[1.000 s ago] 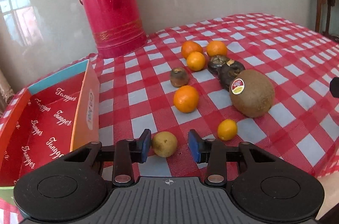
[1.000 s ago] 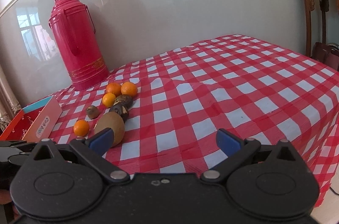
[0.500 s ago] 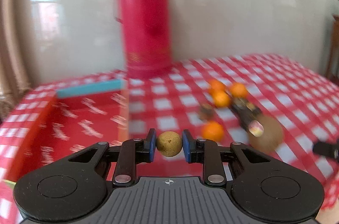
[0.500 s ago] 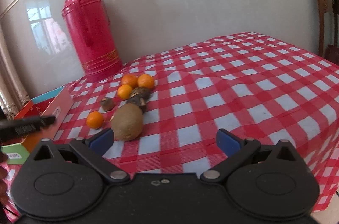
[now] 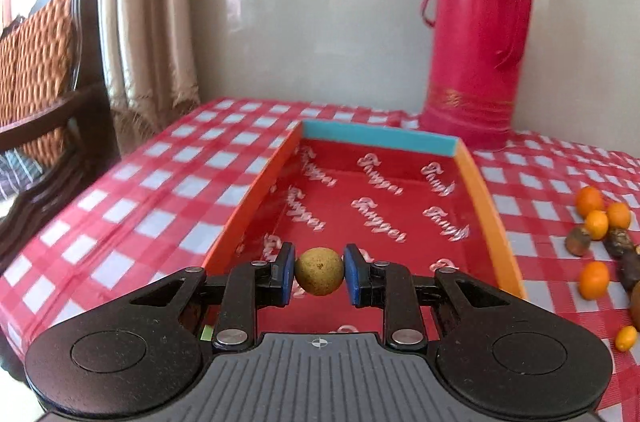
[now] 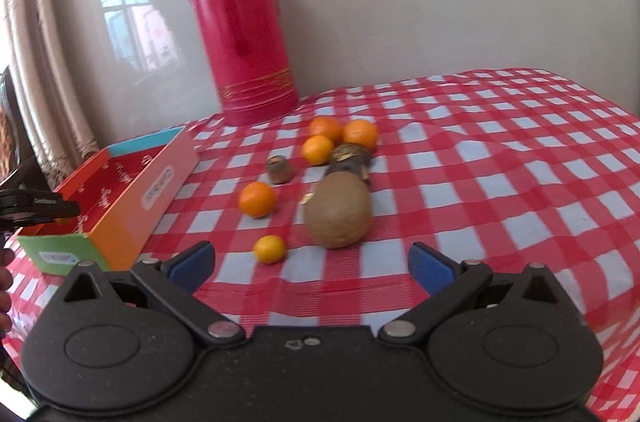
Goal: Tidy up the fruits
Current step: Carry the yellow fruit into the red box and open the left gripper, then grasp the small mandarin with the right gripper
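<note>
We are carrying a small yellow-brown fruit (image 5: pixel 319 271) in the left gripper (image 5: pixel 319 276); both blue pads (image 5: pixel 286 272) are pressing on its sides, so the grip is clenched on the fruit. Just beyond the fingers and below them lies the red box (image 5: pixel 472 182), its floor bare, its orange walls running away on either side of the fingertips.

Risk one, as we are judging it: the fruit is round and is being held only at two small contact patches. Any twist or jolt of the wrist could be rolling it out of the pads before it is low enough, and it could bounce off the near rim onto the checked tablecloth (image 5: pixel 132 206).

Risk two: releasing from too high. A round fruit could be rolling along the bare floor, though the walls should be catching it.

Moving right: the right gripper (image 6: pixel 311 264) is standing with fingers spread wide and nothing between them. Ahead of its fingertips we are seeing the small orange fruit (image 6: pixel 270 248) nearest, the large brown fruit (image 6: pixel 338 209) just beyond and right of it, and the rest of the cluster farther off toward the red thermos (image 6: pixel 244 26).

Risk three: reaching for the big fruit, the left finger could be nudging the small one and sending it toward the near table edge.
</note>
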The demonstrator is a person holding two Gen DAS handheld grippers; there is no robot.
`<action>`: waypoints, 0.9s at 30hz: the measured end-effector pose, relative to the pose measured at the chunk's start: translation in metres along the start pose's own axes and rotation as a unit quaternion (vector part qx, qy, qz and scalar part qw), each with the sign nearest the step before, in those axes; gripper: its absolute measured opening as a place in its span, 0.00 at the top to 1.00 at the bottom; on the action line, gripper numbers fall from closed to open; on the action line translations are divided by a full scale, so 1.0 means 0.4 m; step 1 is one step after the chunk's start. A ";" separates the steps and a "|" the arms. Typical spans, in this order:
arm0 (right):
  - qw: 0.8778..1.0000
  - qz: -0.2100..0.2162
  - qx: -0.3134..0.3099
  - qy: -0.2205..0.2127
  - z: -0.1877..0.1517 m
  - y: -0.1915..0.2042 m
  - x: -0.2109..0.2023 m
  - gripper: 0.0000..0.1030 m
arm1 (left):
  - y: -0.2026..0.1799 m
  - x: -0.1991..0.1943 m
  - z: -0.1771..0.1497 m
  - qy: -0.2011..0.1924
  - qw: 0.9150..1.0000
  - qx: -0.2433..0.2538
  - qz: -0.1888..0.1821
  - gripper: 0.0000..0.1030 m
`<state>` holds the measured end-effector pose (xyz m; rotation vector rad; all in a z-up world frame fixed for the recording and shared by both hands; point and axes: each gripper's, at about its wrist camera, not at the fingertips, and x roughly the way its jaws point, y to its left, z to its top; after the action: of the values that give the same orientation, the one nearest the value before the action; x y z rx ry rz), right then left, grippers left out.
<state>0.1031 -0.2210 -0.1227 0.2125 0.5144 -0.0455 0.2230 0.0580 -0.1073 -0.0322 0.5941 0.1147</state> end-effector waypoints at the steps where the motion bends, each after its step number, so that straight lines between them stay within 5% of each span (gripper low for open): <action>1: 1.000 0.003 -0.004 0.002 0.000 0.008 0.003 0.05 | 0.010 0.000 -0.006 0.003 1.000 -0.005 0.000 0.74; 5: 1.000 0.018 -0.023 0.005 0.004 0.041 0.016 0.05 | 0.022 -0.011 -0.023 -0.002 1.000 -0.017 0.003 0.71; 8: 0.999 0.027 -0.041 0.009 0.007 0.068 0.028 0.05 | 0.025 -0.030 -0.028 -0.013 1.000 -0.025 0.001 0.27; 9: 0.998 0.033 -0.044 0.013 0.008 0.075 0.035 0.05 | 0.025 -0.039 -0.028 -0.018 0.999 -0.026 0.003 0.21; 13: 0.998 0.047 -0.044 0.025 0.012 0.092 0.062 0.10 | 0.038 -0.087 -0.020 -0.041 0.999 -0.032 -0.001 0.17; 17: 0.997 0.047 -0.051 0.031 0.020 0.106 0.089 0.28 | 0.090 -0.151 -0.024 -0.069 0.996 -0.056 0.013 0.10; 20: 0.997 0.035 -0.055 0.039 0.023 0.116 0.116 0.31 | 0.144 -0.186 -0.041 -0.079 0.993 -0.077 0.036 0.08; 27: 0.997 0.013 -0.051 0.058 0.014 0.109 0.150 0.61 | 0.254 -0.216 -0.100 -0.071 0.988 -0.110 0.082 0.07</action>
<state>0.1624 -0.1790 -0.1391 0.1233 0.6283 0.0187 0.1180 0.1480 -0.0918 -0.1872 0.4385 0.3388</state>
